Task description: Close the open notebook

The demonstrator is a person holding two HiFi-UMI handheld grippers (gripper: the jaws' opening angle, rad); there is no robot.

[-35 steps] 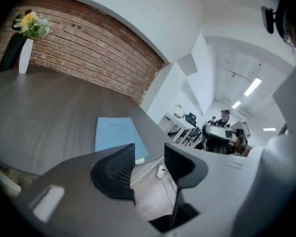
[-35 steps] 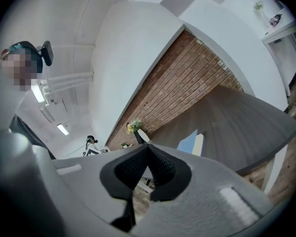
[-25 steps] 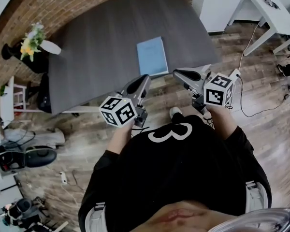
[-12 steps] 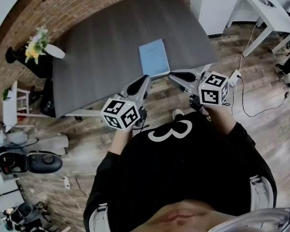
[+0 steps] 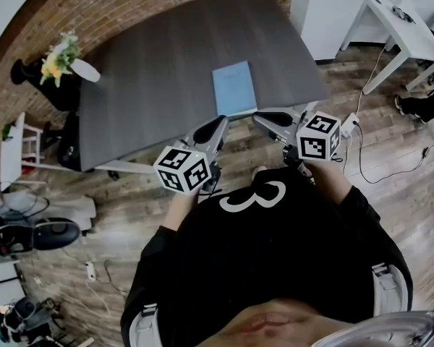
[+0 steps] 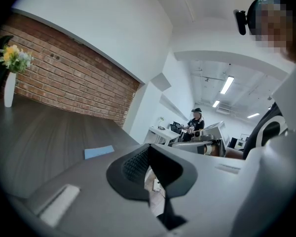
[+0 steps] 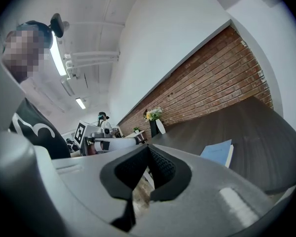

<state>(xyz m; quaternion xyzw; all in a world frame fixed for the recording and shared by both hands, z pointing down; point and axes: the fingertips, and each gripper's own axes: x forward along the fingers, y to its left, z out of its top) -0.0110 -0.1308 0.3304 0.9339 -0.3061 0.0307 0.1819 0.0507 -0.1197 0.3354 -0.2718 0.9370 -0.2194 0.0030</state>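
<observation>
A red brick wall (image 5: 130, 2) stands behind a big dark grey table (image 5: 152, 71) on a wood floor. The thin light-blue paper notebook (image 5: 233, 87) lies flat near the front edge of the tabletop, toward its right corner. It looks shut and has not moved in the last second. The grey left gripper (image 5: 218, 121) and grey right gripper (image 5: 264, 116) hang just off that edge, jaws pressed together on nothing. The right one has slid a little closer to the left. I think the job is done.

Open-plan office — brick wall (image 6: 64, 83), white desk (image 5: 401, 22), ceiling strip lights (image 6: 227, 84).
</observation>
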